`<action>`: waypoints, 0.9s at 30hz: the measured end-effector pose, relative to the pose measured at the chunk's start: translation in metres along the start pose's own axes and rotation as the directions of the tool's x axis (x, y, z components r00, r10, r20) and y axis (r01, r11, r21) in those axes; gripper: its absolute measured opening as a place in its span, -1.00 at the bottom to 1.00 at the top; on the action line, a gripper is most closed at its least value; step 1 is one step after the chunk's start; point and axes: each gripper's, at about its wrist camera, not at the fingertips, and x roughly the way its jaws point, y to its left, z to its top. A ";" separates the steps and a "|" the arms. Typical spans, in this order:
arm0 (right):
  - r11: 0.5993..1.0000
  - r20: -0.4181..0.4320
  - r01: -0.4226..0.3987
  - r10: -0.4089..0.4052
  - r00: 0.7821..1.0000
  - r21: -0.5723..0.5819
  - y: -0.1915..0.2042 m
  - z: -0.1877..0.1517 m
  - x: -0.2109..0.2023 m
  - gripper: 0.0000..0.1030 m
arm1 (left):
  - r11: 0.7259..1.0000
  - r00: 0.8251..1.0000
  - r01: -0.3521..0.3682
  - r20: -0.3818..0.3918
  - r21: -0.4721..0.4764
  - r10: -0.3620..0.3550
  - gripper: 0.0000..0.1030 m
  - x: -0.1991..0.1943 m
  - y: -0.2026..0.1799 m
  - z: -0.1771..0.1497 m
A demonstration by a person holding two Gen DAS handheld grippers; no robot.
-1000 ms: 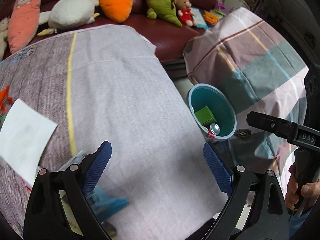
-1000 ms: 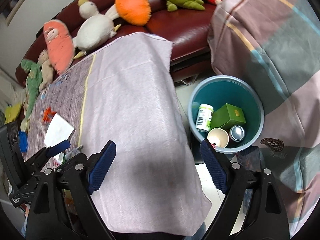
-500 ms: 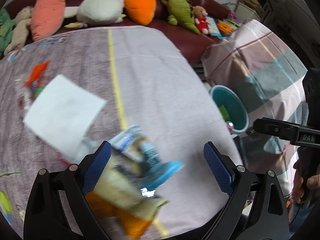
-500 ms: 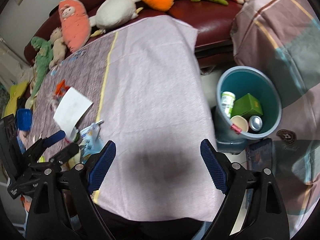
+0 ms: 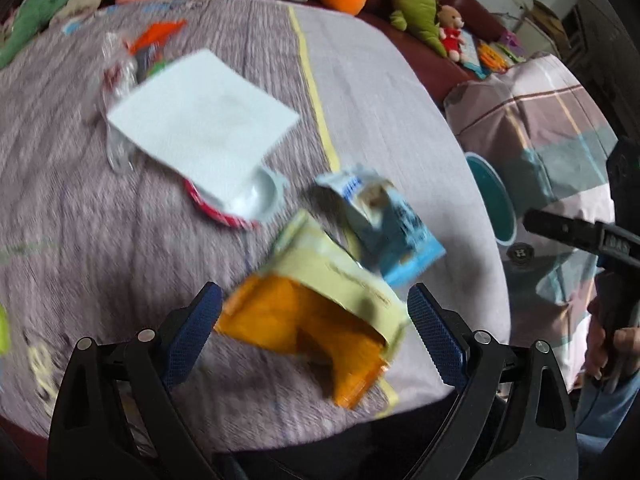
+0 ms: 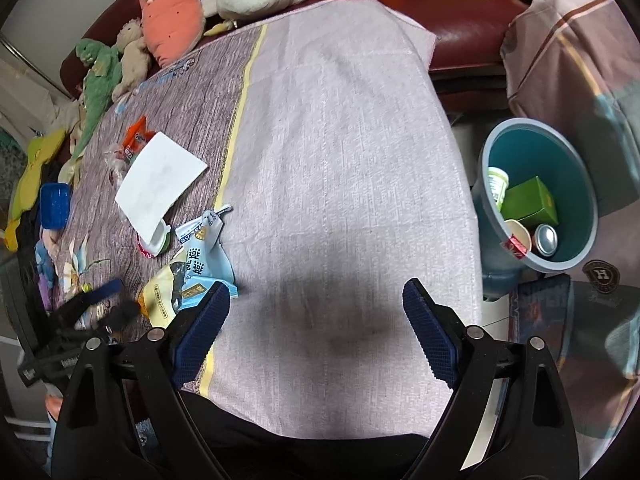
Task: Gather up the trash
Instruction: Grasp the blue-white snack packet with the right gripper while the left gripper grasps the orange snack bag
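Trash lies on the cloth-covered table [image 6: 340, 140]: a yellow-orange snack bag [image 5: 312, 300], a blue-white wrapper [image 5: 392, 228], a white napkin [image 5: 200, 128] over a red-rimmed cup [image 5: 240, 204], and an orange wrapper [image 5: 156, 36] farther back. My left gripper [image 5: 316, 332] hangs open just above the snack bag, which shows between its blue pads without touching them. In the right wrist view the left gripper [image 6: 114, 300] is at the lower left, beside the bag [image 6: 168, 288]. My right gripper [image 6: 318, 328] stands open over bare cloth, nothing between its fingers.
A teal bin [image 6: 520, 124] stands on the floor right of the table, holding a green box, a can, a paper cup and a bottle. Plush toys [image 6: 168, 12] line the red sofa behind. A plaid blanket [image 6: 580, 40] covers furniture at the right.
The left gripper swung left from the bare cloth near the bin to over the wrappers and sank a little. The right gripper also drifted left; the bin slid toward its right edge.
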 end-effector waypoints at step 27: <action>0.983 -0.128 -0.160 0.148 0.981 -0.092 0.066 0.016 0.069 0.64 | 0.989 0.991 -0.130 0.004 -0.077 0.131 0.82 0.023 0.045 -0.014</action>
